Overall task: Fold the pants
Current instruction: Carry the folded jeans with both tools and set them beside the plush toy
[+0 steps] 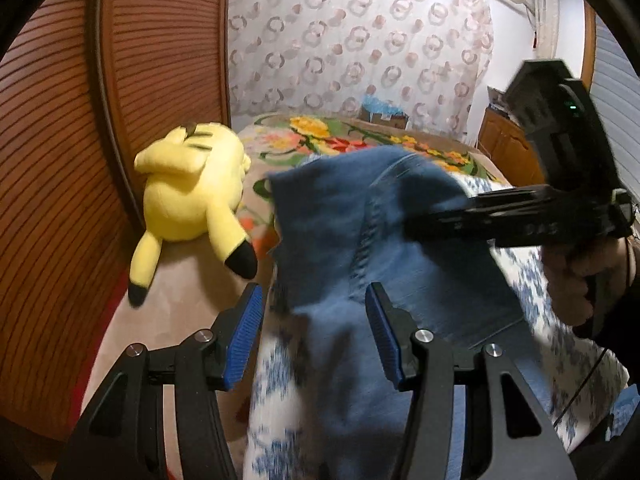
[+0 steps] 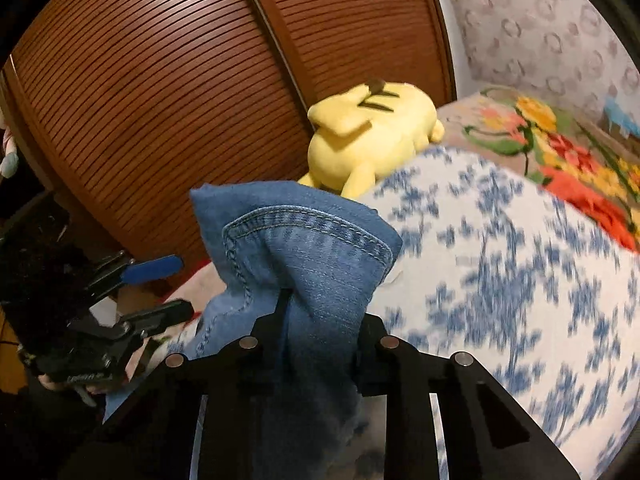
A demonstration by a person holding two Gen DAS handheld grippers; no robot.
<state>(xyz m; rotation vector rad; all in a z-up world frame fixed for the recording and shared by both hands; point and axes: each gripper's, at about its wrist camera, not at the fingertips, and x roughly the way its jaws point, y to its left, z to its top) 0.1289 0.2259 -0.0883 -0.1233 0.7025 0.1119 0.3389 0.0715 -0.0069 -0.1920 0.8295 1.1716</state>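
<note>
Left wrist view: the left gripper (image 1: 314,332) has its blue pads (image 1: 244,336) spread wide, empty, with the blue denim pants (image 1: 360,240) lifted just ahead above the blue-and-white patterned cover (image 1: 532,280). The right gripper (image 1: 420,220) reaches in from the right; motion blur obscures its tips against the denim. A yellow plush toy (image 1: 192,196) lies left.

Right wrist view: the right gripper's fingers pinch a bunched hem of the pants (image 2: 304,264); its tips are buried in cloth. The left gripper (image 2: 176,284) stands apart, parted, partly cut off.
</note>
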